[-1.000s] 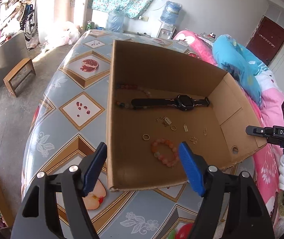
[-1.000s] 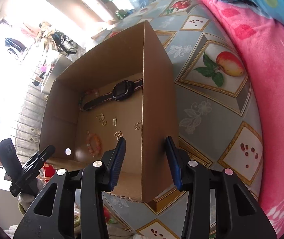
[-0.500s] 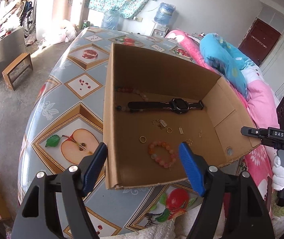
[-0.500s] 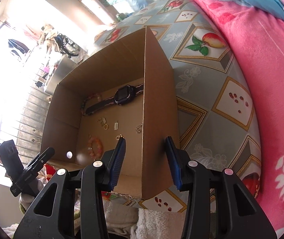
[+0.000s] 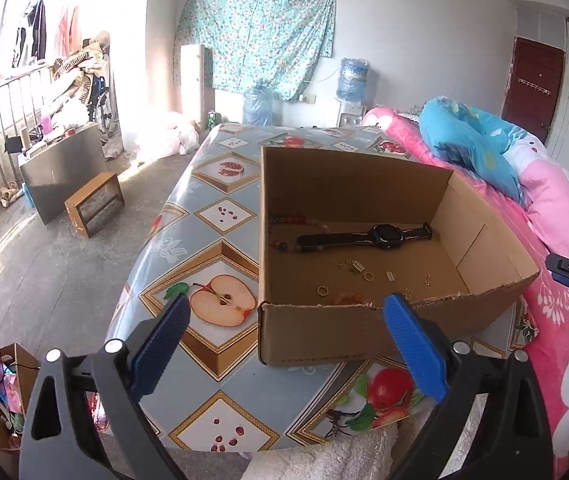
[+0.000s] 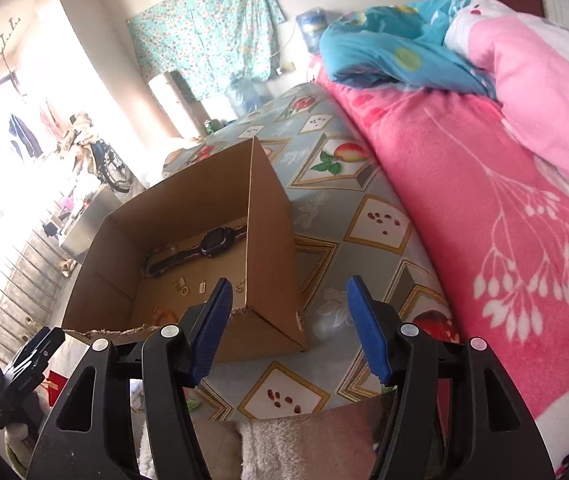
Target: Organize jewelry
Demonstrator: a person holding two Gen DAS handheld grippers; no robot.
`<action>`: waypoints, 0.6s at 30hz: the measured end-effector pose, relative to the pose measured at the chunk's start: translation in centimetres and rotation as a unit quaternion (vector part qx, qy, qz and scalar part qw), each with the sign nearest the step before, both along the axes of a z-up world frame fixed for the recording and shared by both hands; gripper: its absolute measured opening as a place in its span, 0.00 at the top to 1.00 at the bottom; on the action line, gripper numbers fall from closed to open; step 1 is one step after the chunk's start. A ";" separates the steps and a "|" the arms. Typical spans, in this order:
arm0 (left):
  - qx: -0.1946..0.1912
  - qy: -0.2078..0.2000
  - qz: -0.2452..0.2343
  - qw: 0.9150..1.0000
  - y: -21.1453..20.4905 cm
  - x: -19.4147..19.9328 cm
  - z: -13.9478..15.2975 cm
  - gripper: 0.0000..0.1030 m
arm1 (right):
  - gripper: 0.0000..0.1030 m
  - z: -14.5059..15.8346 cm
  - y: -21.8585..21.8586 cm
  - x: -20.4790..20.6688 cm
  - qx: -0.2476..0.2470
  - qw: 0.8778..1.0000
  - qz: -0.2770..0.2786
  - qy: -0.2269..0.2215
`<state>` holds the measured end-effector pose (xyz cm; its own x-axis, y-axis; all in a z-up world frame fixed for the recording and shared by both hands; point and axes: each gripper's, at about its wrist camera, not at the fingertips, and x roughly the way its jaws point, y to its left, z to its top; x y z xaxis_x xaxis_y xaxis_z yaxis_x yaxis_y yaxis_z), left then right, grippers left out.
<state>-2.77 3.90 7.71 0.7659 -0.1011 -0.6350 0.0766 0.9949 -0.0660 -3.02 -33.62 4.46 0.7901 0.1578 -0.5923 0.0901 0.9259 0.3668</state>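
The left wrist camera sits behind the left hand-held gripper [image 5: 286, 340] and looks forward and downward over the near edge of the table [image 5: 204, 380], toward the far wall with the flowered cloth [image 5: 260, 32]. The cardboard box [image 5: 324, 336] is near, a little right of the middle. The right wrist camera sits behind the right hand-held gripper [image 6: 286, 326], also tilted downward, and faces the table more from the bed [image 6: 484, 200] side, so the box [image 6: 272, 264] stands left of the middle (its right wall faces the lens). Both views share the box, the tabletop, the bed and the cloth [image 6: 204, 28], and each one catches the other gripper at its edge
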 end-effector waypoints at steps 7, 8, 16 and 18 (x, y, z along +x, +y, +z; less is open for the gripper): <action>0.020 0.014 0.003 1.000 -2.7 -1.7 -1.3 0.05 | 0.22 -1.8 5.7 -2.6 -0.074 0.996 0.046 -0.007; 0.022 0.019 -0.002 1.000 -3.2 -1.7 -1.6 0.05 | 0.22 -2.3 6.4 -2.4 -0.081 0.995 0.056 -0.001; 0.034 0.072 -0.005 0.997 -5.1 -0.5 -3.9 0.05 | 0.19 -4.1 9.7 -0.9 -0.120 0.989 0.076 0.039; 0.036 0.083 -0.002 0.996 -5.3 -0.2 -4.1 0.05 | 0.19 -4.3 9.7 -0.6 -0.115 0.989 0.075 0.046</action>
<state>-2.93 -1.36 3.57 0.6496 -0.0541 -0.7583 0.0753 0.9971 -0.0067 -3.61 -23.88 0.20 0.7095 0.1228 -0.6939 -0.0324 0.9893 0.1420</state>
